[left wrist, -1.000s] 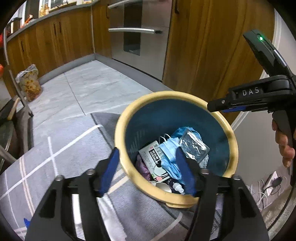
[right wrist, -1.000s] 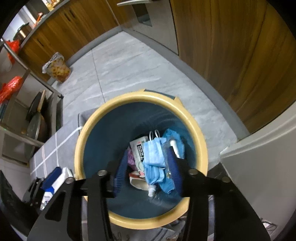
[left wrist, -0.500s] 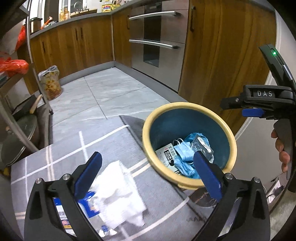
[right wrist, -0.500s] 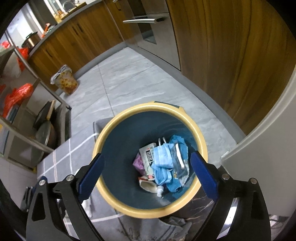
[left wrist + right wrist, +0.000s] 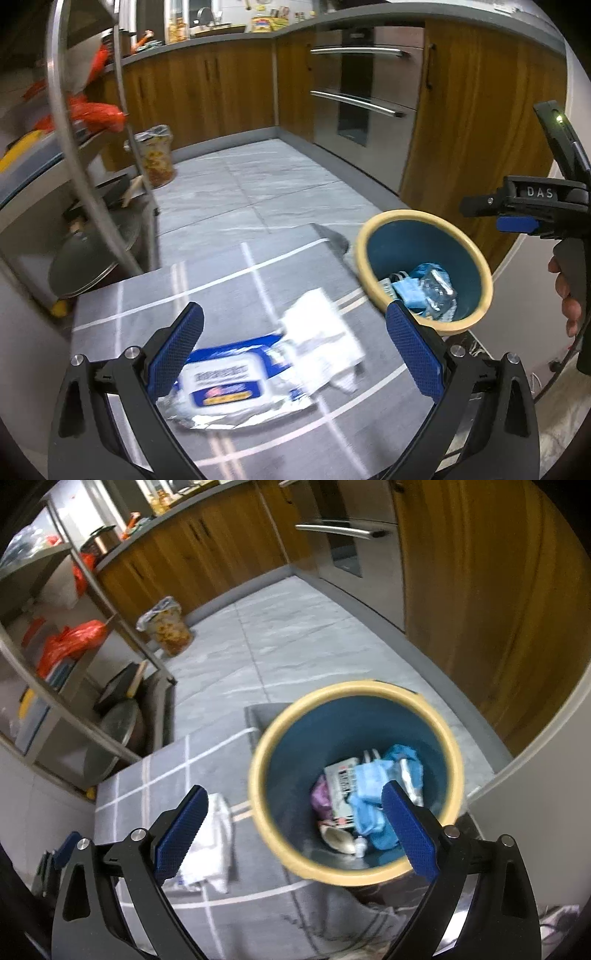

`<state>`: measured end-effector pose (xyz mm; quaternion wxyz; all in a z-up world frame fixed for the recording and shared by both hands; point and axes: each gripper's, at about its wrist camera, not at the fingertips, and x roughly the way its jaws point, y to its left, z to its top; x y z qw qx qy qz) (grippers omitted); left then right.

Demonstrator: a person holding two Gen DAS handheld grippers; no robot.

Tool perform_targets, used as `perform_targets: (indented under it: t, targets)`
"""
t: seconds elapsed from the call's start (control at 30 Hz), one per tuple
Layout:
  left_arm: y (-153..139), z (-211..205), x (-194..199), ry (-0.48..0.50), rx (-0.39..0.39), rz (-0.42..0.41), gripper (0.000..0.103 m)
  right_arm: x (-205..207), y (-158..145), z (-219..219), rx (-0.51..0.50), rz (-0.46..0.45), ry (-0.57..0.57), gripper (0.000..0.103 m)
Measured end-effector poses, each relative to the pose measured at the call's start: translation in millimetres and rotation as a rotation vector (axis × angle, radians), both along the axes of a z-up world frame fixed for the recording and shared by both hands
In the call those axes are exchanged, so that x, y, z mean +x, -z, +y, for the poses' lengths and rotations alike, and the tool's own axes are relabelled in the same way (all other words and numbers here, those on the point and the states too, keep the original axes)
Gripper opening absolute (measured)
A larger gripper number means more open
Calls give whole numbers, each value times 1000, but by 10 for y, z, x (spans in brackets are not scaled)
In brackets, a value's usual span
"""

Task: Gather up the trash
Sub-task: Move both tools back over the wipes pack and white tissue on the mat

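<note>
Both tools were empty. The left gripper [image 5: 293, 349] had just spread its jaws wide, with nothing between the pads, and it hung over a blue-and-white wipes packet [image 5: 236, 384] and a crumpled white paper [image 5: 321, 339] lying on the grey rug [image 5: 207, 280]. The right gripper [image 5: 295, 829] had likewise just been opening and pinched nothing; it hovered over the bin [image 5: 373, 690], which already held a blue mask [image 5: 369, 794], a printed carton and a few scraps.

The 2 pieces on the rug overlapped, so a single pinch would likely catch only the paper and leave the packet behind. The packet looked slick and flat, so the pads could slide off it or nip the rug instead. The bin stood just beside the paper, and a careless sweep could knock its rim and tip it. The left-wrist view was blurred, so edges were hard to judge.
</note>
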<state>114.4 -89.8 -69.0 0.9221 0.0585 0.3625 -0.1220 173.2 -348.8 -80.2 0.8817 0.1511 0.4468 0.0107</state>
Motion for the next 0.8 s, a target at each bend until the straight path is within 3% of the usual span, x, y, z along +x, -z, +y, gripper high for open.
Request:
perform_targets:
  t: [0.23,0.47,0.8]
  targets:
    - [-74,504,-244,-98,17,-5,97,-18,-41,446,-25,-3,-84,95]
    - [-44,941,-476,-180,56,4,97,-7,26,759,19,32,-113,95]
    - [51,1240,-526,-229,63,20,97,83,92,1197,-1,70,-160,95]
